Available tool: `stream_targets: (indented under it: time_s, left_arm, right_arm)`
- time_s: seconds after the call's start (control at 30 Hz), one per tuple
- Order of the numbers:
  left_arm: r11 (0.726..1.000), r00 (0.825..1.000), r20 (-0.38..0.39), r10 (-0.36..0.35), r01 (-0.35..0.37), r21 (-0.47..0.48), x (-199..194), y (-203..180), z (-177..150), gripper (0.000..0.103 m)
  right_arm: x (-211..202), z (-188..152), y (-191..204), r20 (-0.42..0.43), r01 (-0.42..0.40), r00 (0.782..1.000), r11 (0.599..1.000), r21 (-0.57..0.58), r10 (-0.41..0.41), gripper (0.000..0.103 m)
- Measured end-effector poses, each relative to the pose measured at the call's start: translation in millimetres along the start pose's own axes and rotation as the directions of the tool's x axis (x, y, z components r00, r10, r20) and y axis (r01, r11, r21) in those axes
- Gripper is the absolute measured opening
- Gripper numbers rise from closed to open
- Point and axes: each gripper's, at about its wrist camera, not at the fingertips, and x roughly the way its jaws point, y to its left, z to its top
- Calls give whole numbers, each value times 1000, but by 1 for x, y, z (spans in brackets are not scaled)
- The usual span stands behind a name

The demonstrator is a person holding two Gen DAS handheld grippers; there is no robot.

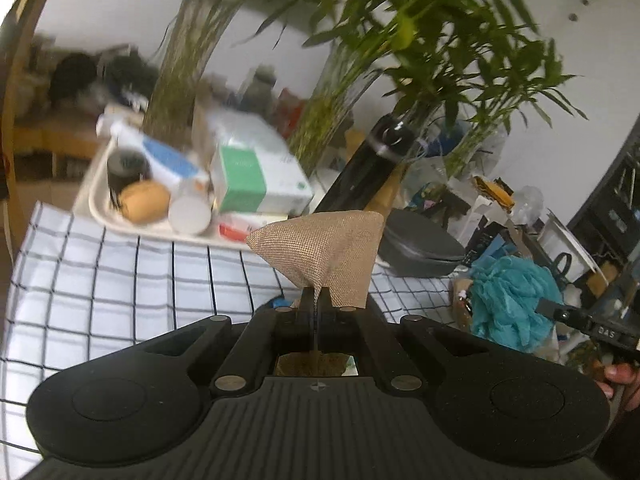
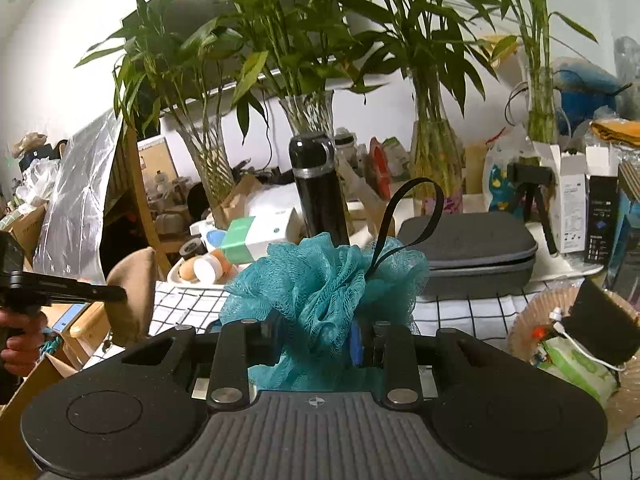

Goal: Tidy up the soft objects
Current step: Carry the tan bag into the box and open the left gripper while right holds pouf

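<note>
Now left hand-held gripper (image 1: 319, 294) pinches beige cloth (image 1: 320, 250); right hand-held gripper (image 2: 316, 334) clamps teal mesh pouf (image 2: 324, 280).

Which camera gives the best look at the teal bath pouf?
The right wrist view: the teal bath pouf fills the centre, sharp, pinched between the right gripper jaws, black loop showing. The left wrist view shows it only small, near the right edge.

probably a home: cluttered table (image 2: 460, 312), vased plants (image 2: 308, 80).
</note>
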Motion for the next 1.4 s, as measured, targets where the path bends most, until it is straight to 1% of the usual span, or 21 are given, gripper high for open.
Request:
stream_targets:
  time_s: [0.27, 0.53, 0.63, 0.83, 0.93, 1.07, 1.2, 1.4]
  left_arm:
    - [996, 998, 63, 21, -26, 83, -36, -36, 5, 1]
    - [995, 994, 108, -1, -10, 101, -69, -63, 12, 1]
    - [992, 993, 119, 11, -26, 122, -83, -76, 12, 1]
    - [992, 989, 150, 6, -25, 127, -122, -97, 7, 1]
    - [990, 989, 147, 3, -24, 141, -139, -107, 0, 1]
    - [989, 992, 128, -18, -1, 150, -151, -119, -10, 1]
    - [988, 996, 87, -28, 15, 154, -150, -129, -25, 1]
    - [990, 1000, -2, -4, 4, 140, -139, -136, -48, 1]
  right_arm:
    - [-18, 5, 15, 51, -21, 998, 1000, -8, 21, 33]
    - [-33, 7, 26, 92, -44, 995, 999, 12, 42, 33]
    - [-40, 7, 29, 110, -50, 993, 999, 18, 48, 33]
    - [-66, 7, 38, 154, -73, 986, 997, 27, 68, 32]
    - [-85, 4, 46, 153, -85, 985, 996, 26, 80, 32]
    - [-111, -2, 64, 130, -91, 987, 995, -37, 95, 32]
    - [-128, -12, 78, 99, -102, 989, 992, -74, 109, 32]
    - [-140, -28, 96, 64, -109, 991, 987, -119, 117, 32]
